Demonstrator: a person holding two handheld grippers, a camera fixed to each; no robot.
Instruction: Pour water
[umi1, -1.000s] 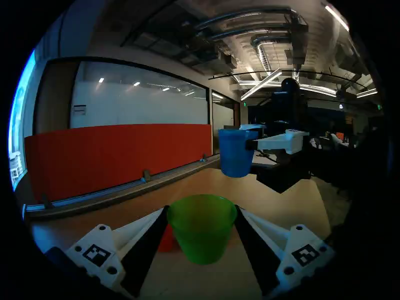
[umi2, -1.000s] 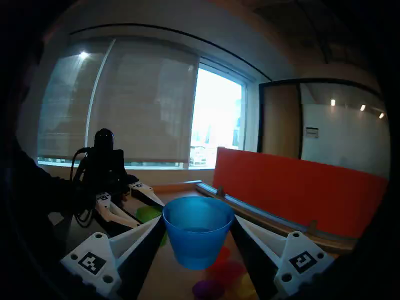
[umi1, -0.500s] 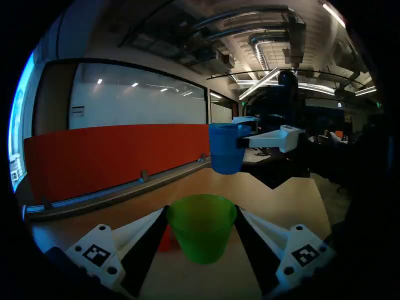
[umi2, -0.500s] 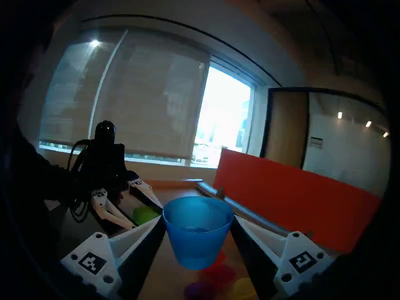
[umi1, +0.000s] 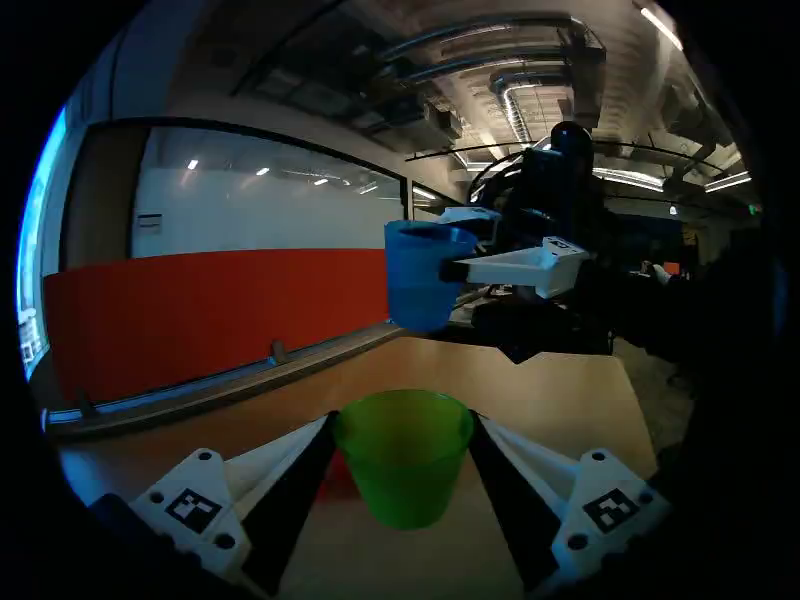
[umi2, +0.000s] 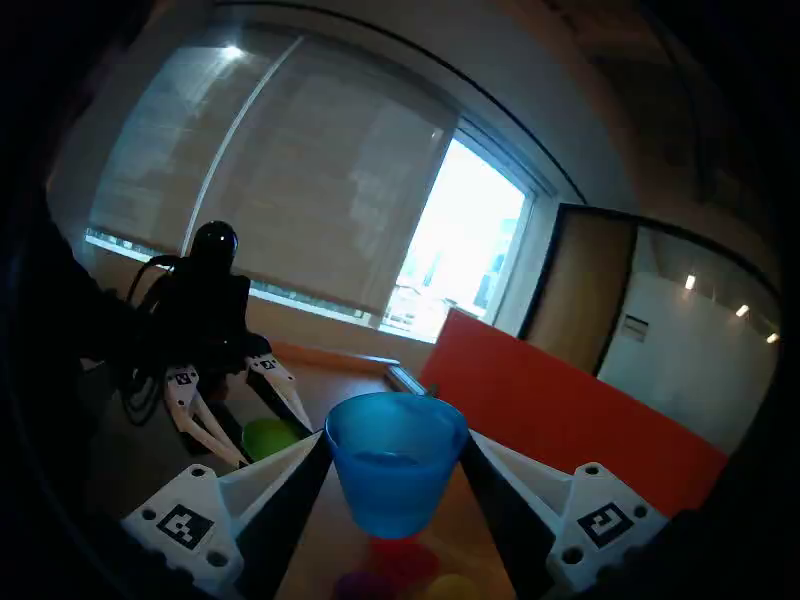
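Note:
My left gripper (umi1: 402, 462) is shut on a green cup (umi1: 404, 456), held upright over the wooden table (umi1: 540, 385). Above and beyond it, the blue cup (umi1: 420, 274) hangs in the air, leaning to the left in the right gripper's white fingers (umi1: 505, 266). In the right gripper view, my right gripper (umi2: 396, 470) is shut on that blue cup (umi2: 396, 462), with water showing inside it. Lower left in that view, the green cup (umi2: 262, 435) sits between the left gripper's fingers (umi2: 195, 415).
A red partition (umi1: 200, 305) with a rail runs along the table's far side. Several coloured cups (umi2: 400, 572) lie on the table below the blue cup. A red cup (umi1: 338, 478) stands behind the green one. A bright window (umi2: 465, 245) and blinds back the right gripper view.
The blue cup has moved left and higher, closer above the green cup, and it tilts more. The green cup has held still.

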